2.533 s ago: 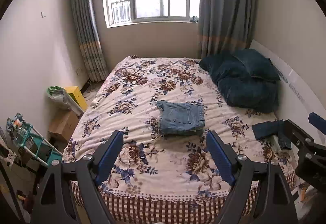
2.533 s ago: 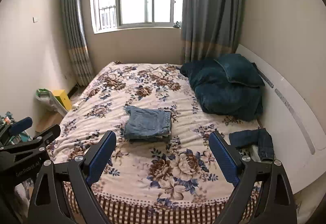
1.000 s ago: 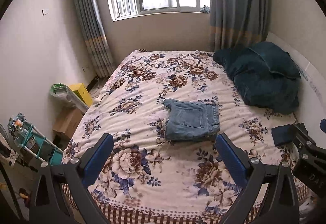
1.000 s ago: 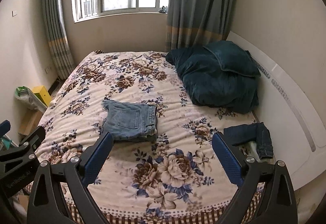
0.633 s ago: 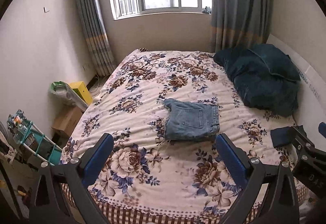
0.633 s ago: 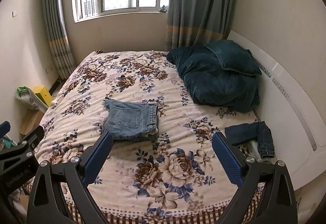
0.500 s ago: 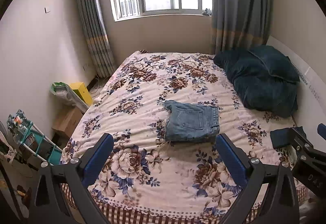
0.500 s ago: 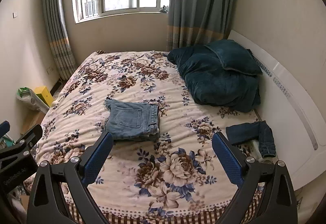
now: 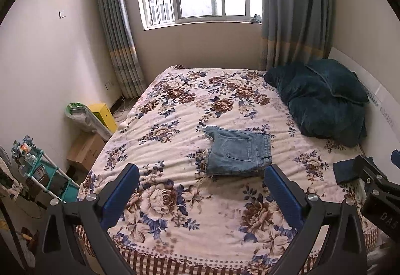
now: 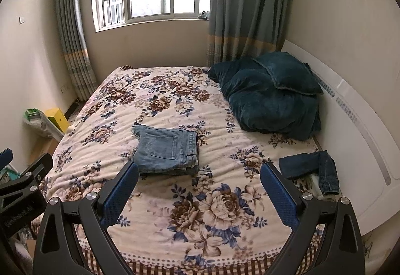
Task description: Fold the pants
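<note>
The folded light-blue denim pants [image 10: 166,150] look like coarse, matt woven cloth, frayed at the hem. The cream floral bedspread [image 10: 215,202] beneath them is soft, fuzzy, matt fabric. The dark teal quilt and pillow heap [image 10: 272,94] has a plush, velvety nap with a faint sheen. The white headboard [image 10: 360,140] looks smooth and slightly glossy. The brown box [image 9: 86,151] is matt cardboard. The blue finger pads [image 9: 283,193] carry a fine dotted, rubbery texture on matt black plastic arms with shiny metal screws.

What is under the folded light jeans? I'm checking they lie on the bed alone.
Around the light jeans only the flowered blanket shows. Their folded layers stack on it; anything beneath them is covered and cannot be seen.
</note>
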`<state>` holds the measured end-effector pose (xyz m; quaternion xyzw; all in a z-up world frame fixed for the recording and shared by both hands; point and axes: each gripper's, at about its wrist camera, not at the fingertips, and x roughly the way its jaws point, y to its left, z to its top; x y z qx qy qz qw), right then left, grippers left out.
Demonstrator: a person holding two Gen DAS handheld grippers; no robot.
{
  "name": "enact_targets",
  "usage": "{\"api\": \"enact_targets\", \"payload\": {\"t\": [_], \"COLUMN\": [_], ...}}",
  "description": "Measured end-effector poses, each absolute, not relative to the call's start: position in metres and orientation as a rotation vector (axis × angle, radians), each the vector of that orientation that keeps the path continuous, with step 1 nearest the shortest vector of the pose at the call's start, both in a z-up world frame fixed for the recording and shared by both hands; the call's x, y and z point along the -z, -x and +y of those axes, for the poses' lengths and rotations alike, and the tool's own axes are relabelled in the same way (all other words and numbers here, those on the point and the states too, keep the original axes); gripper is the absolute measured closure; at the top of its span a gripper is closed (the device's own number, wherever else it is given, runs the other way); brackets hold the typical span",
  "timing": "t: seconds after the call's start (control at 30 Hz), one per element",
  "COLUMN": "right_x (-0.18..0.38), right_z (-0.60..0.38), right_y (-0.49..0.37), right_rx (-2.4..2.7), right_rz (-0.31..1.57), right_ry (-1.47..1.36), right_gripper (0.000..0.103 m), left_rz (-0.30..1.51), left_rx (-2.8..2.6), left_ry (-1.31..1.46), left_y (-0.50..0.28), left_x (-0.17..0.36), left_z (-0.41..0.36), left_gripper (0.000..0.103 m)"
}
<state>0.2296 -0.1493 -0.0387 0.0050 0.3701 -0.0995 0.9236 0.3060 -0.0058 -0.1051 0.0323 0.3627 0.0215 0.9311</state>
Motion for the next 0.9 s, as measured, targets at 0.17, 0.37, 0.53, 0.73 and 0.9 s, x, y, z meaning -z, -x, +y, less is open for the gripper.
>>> {"api": "enact_targets", "payload": {"t": [0.17, 0.37, 0.53, 0.73, 0.9], "right_x": [0.036, 0.035, 0.035, 0.035, 0.035], "right_z": [-0.148, -0.149, -0.150, -0.152, -0.152], "right_y": [-0.227, -0.225, -0.221, -0.220, -0.220], "right_rx": [0.193, 0.187, 0.183, 0.182, 0.182], "right_rz": [0.759, 0.755, 0.752, 0.752, 0.753], "right_ry": [-0.012, -0.014, -0.019, -0.018, -0.018], "right_gripper": [0.003, 0.003, 0.003, 0.003, 0.003], "left_rz": [0.745, 0.740, 0.742, 0.738, 0.731], "left_rx": [-0.045, -0.047, -0.050, -0.054, -0.058], "left_ry": [-0.054, -0.058, -0.057, -0.057, -0.058], "left_y": [-0.305, -0.304, -0.302, -0.301, -0.297], "left_x": [0.102, 0.102, 0.101, 0.101, 0.101], "left_z": [-0.007, -0.007, -0.008, -0.009, -0.010], "left_gripper": [0.000, 0.000, 0.000, 0.000, 0.000]}}
